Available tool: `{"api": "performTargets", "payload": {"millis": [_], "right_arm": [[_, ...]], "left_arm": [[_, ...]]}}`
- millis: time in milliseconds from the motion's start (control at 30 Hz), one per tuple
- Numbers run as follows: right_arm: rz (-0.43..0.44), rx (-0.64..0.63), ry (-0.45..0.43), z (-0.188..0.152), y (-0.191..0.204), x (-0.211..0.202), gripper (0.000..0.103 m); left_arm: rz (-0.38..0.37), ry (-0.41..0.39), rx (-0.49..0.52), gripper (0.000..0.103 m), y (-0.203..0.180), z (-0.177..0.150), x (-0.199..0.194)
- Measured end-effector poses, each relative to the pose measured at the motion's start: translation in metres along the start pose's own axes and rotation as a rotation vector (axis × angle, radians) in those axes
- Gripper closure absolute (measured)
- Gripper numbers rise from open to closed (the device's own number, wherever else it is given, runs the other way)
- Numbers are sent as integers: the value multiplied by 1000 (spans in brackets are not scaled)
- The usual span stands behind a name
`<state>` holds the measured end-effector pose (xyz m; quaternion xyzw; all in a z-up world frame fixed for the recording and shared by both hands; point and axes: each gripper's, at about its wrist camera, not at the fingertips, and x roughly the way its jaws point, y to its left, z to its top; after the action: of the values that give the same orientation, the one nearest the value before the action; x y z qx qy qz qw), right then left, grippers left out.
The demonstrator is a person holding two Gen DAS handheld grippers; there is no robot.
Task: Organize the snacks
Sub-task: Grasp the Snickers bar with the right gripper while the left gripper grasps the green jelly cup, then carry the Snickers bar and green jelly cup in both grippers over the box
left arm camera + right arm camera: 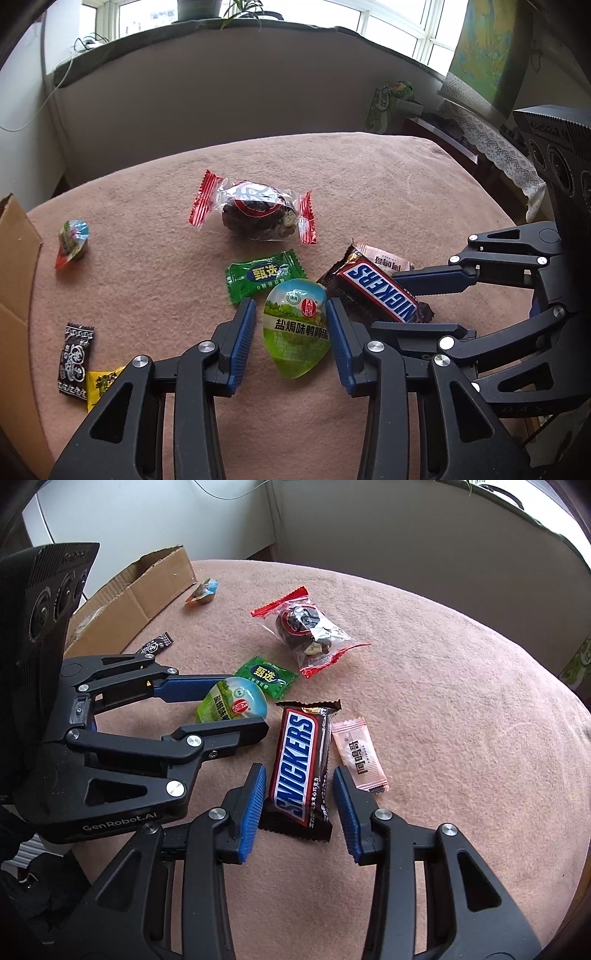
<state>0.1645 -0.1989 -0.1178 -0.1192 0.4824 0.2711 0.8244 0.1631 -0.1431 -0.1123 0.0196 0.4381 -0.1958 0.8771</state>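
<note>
Left gripper: jaws apart, one on each side of the green egg pouch, no firm contact visible.
Green egg pouch: on the blanket between the left fingers; long axis runs near to far, narrow end toward the camera, rounded end away.
Right gripper: jaws apart, straddling the near half of the chocolate bar; left pad just beside or touching the wrapper edge, cannot tell which; right pad clear of it.
Chocolate bar: flat on the blanket, label up, long axis near to far in the right wrist view, leaning slightly right at the far end.
Pink sachet: just right of the chocolate bar, roughly parallel to it, outside the right finger.
Green sachet: just beyond the egg pouch, to its left, long axis across the scene.
Clear red-ended packet: farther out, near the blanket's middle, holding a dark round snack.
Black sachet: near left, overlapping a yellow sachet.
Small jelly cup: far left, tipped on its side.
Cardboard box: open, at the left edge of the pink blanket.
</note>
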Motion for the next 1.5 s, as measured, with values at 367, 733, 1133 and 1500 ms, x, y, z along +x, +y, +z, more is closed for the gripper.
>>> {"api": "performTargets", "payload": {"millis": [367,733,1133,1500], "right_arm": [[-53,-25,-22,7,3,4,73],[-41,17,-36,0,3,-1,73],[-35,37,-60,-3,4,-10,73],[3,31,-131,5,19,-38,73]], "left_arm": [[19,-3,-24,77,11,-6,-9],[106,5,34,68,-3,-11,-5],[74,-22,-40,78,12,-14,-13],[50,-136,-146,78,31,-17,-67]]}}
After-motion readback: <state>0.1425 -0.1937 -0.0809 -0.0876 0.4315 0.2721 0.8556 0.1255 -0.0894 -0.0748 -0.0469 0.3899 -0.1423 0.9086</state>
